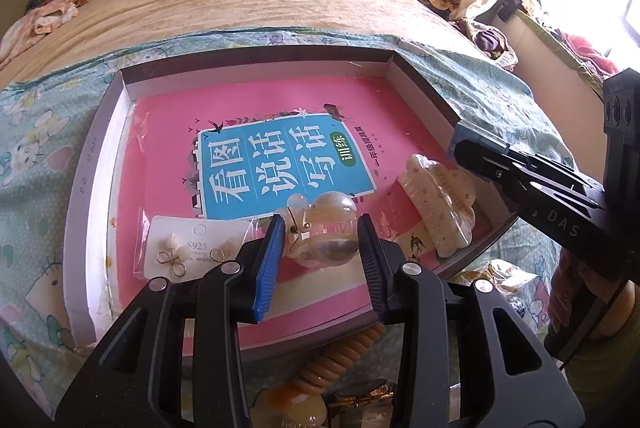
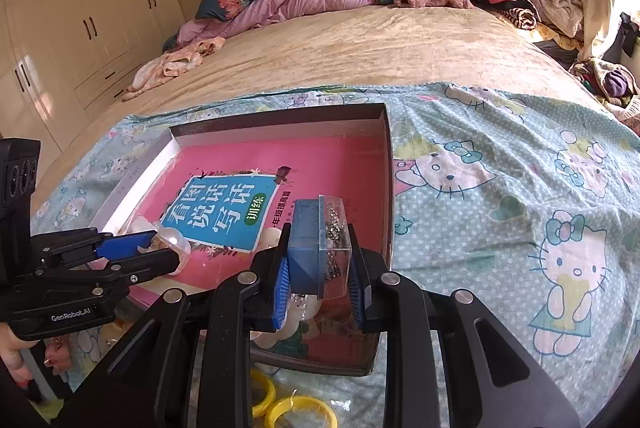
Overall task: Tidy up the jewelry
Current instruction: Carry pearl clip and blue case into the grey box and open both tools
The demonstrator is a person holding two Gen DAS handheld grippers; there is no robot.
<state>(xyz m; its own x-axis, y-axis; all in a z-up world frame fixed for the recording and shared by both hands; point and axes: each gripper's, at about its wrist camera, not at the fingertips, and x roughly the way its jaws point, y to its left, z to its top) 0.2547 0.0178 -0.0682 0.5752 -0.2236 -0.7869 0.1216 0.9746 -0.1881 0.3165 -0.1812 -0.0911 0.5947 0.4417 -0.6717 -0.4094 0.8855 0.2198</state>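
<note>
On the bed (image 2: 360, 40), over a cartoon-cat sheet (image 2: 500, 196), lies a shallow open box (image 1: 256, 66) with a pink book (image 1: 248, 132) flat inside it. The left gripper (image 1: 322, 234) hangs over the box's near edge, its fingers (image 1: 268, 260) on either side of a pale, pearly hair claw (image 1: 324, 232) that rests on the book — a thin gap shows on each side, so the fingers stand apart around it rather than pressing. Just beside it, toward the box's near left corner, sits a card of earrings (image 1: 188, 252); toward the near right corner lies a larger cream hair claw (image 1: 440, 204). The right gripper (image 2: 318, 280) is clamped on a small clear-lidded case (image 2: 320, 248) with a blue base and sparkly pieces inside, held above the box's near right part. Outside the box, at the bed's near edge, lie a tan coil hair tie (image 1: 336, 360) and yellow rings (image 2: 292, 408). A hand (image 2: 12, 348) shows at the left grip.
</note>
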